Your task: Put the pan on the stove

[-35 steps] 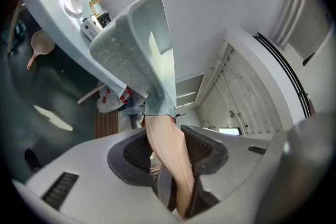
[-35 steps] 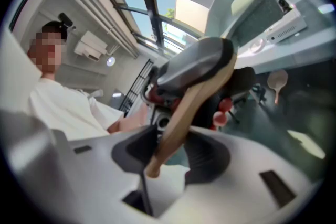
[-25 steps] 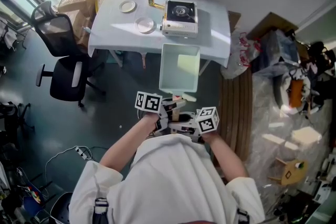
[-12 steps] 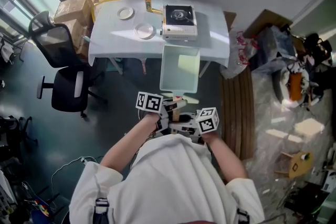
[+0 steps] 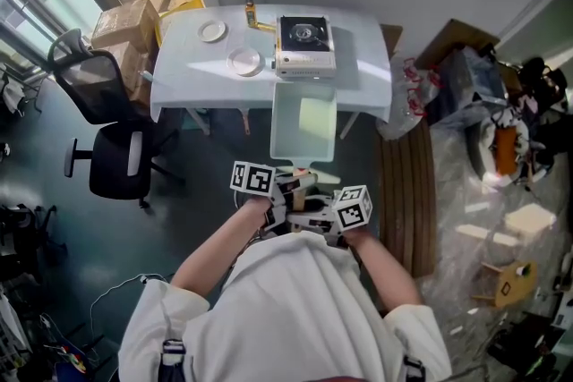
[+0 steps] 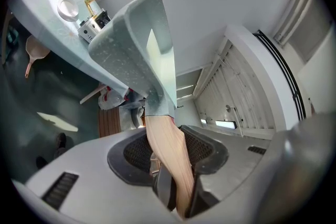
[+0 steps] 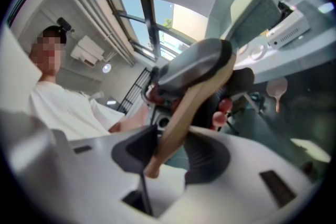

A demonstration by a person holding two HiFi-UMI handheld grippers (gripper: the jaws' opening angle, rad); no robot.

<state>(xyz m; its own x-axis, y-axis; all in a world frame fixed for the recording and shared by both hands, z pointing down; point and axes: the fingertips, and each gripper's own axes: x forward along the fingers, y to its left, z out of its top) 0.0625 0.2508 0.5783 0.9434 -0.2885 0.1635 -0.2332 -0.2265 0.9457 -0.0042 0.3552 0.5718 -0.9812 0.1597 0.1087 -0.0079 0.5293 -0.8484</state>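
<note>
A pale green rectangular pan (image 5: 304,125) with a wooden handle (image 5: 303,182) hangs level in front of the person, its far edge below the white table (image 5: 358,76). Both grippers grip that handle: the left gripper (image 5: 294,186) further forward, the right gripper (image 5: 315,217) behind it near the handle's end. The handle (image 6: 168,155) runs between the pads of the left gripper (image 6: 170,160) up to the pan (image 6: 134,44). The right gripper (image 7: 168,152) clamps the handle (image 7: 184,110) too. The portable gas stove (image 5: 304,42) sits on the table, past the pan.
Two white plates (image 5: 244,61) (image 5: 212,31) and a small bottle (image 5: 251,11) stand left of the stove. A black office chair (image 5: 98,94) and cardboard boxes (image 5: 130,22) are at the left. Wooden slats (image 5: 407,192) and clutter lie at the right.
The table and stove have slid lower in the head view, closer to the pan's far edge. Both grips on the handle are unchanged.
</note>
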